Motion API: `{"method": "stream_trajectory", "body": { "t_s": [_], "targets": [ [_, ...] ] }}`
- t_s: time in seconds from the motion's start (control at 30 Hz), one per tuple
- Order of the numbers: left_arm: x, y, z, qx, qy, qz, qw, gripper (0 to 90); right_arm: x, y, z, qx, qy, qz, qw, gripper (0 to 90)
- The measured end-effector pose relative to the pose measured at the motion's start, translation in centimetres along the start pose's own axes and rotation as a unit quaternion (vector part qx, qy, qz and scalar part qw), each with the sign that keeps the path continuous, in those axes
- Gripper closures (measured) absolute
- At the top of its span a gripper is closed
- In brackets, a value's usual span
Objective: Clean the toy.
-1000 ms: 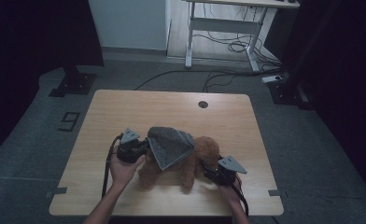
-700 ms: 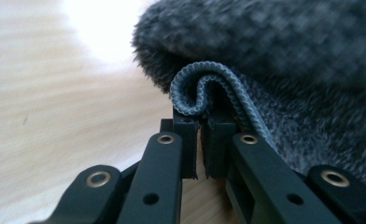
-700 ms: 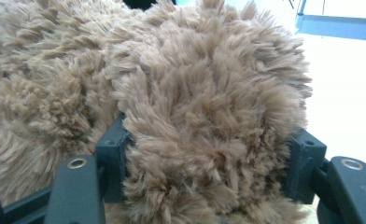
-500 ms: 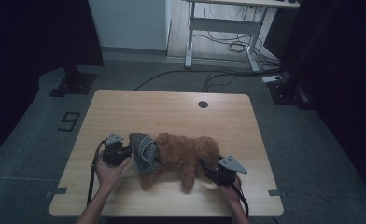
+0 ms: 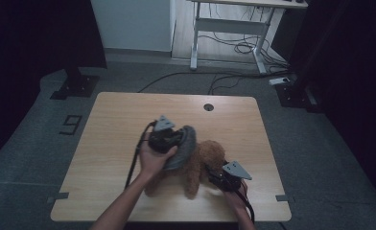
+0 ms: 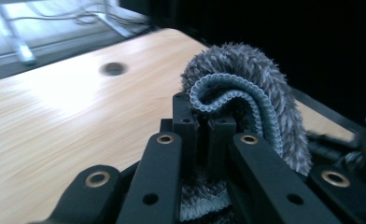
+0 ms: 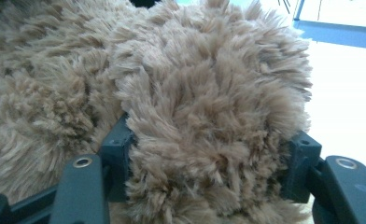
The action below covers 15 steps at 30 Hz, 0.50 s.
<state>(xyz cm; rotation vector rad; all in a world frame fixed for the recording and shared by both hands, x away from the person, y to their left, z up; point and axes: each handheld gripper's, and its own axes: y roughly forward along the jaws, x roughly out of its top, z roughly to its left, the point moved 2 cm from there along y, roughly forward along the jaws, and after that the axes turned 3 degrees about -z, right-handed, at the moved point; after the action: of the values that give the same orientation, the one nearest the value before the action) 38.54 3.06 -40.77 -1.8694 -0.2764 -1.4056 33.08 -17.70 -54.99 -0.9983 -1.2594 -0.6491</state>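
A brown plush toy (image 5: 201,162) lies on the wooden table (image 5: 119,120), near the front. A grey fuzzy cloth (image 5: 186,143) with a ribbed hem hangs bunched over the toy's left side. My left gripper (image 5: 177,142) is shut on that cloth, and the left gripper view shows the hem (image 6: 237,100) folded over the closed jaws of the left gripper (image 6: 203,125). At the toy's right end, my right gripper (image 5: 212,175) has its jaws either side of a thick lump of fur (image 7: 200,93). These jaws have just been closing on the fur, which bulges between them at the right gripper (image 7: 209,170).
A round cable hole (image 5: 208,107) sits at the table's far edge. Beyond it on the grey floor are a white desk frame (image 5: 224,28), loose cables (image 5: 234,48) and black stand bases (image 5: 76,86). Bare tabletop stretches to the left and back.
The cloth, spread over the toy a second ago, was pulled left and bunched. My left gripper has since carried it right and up onto the toy. The right gripper stayed put.
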Motion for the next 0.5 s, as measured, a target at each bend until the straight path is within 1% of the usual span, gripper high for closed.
{"method": "stream_trajectory", "body": {
  "t_s": [0.03,0.1,0.13,0.17,0.2,0.23,0.27,0.3,0.33,0.4,0.43,0.5],
  "targets": [
    [0.5,1.9,-1.5,-0.012,0.012,0.011,0.9998,84.6,0.0,0.0,0.1,-0.001,-0.001,0.0,1.0,36.5],
    [0.7,4.1,-3.2,-0.024,0.019,0.022,0.9993,84.5,0.0,-0.1,0.1,-0.001,-0.006,0.0,1.0,36.4],
    [0.7,5.2,-4.0,-0.03,0.024,0.032,0.9987,84.4,0.0,-0.1,0.1,-0.002,-0.007,0.0,1.0,36.4],
    [0.6,6.3,-4.7,-0.031,0.03,0.04,0.9983,84.4,0.0,-0.1,0.1,-0.002,-0.007,0.0,1.0,36.3],
    [0.4,7.4,-5.2,-0.026,0.037,0.049,0.9978,84.3,0.0,-0.1,0.1,-0.001,-0.008,0.0,1.0,36.3],
    [0.0,8.4,-5.5,-0.018,0.046,0.064,0.9967,84.4,0.0,-0.1,0.1,-0.001,-0.008,0.002,1.0,36.3],
    [-0.5,9.4,-5.5,-0.009,0.052,0.08,0.9954,84.3,0.0,-0.1,0.1,0.0,-0.007,0.003,1.0,36.2],
    [-1.0,10.1,-5.4,-0.002,0.05,0.088,0.9949,84.3,0.0,-0.1,0.1,0.001,-0.007,0.004,1.0,36.2],
    [-1.4,10.4,-5.1,0.001,0.045,0.091,0.9948,84.4,-0.1,-0.1,0.1,0.001,-0.005,0.008,1.0,36.1],
    [-1.6,10.2,-4.3,0.003,0.025,0.089,0.9957,84.3,-0.2,-0.1,-0.1,0.003,0.001,0.01,0.9999,36.1],
    [-1.5,9.8,-3.8,0.013,0.022,0.089,0.9957,84.3,-0.2,-0.1,-0.1,0.003,-0.002,0.01,0.9999,36.1],
    [-1.4,8.9,-2.9,0.034,0.024,0.091,0.995,84.3,0.0,-0.1,0.1,0.0,-0.008,0.012,0.9999,36.3]
  ]
}}
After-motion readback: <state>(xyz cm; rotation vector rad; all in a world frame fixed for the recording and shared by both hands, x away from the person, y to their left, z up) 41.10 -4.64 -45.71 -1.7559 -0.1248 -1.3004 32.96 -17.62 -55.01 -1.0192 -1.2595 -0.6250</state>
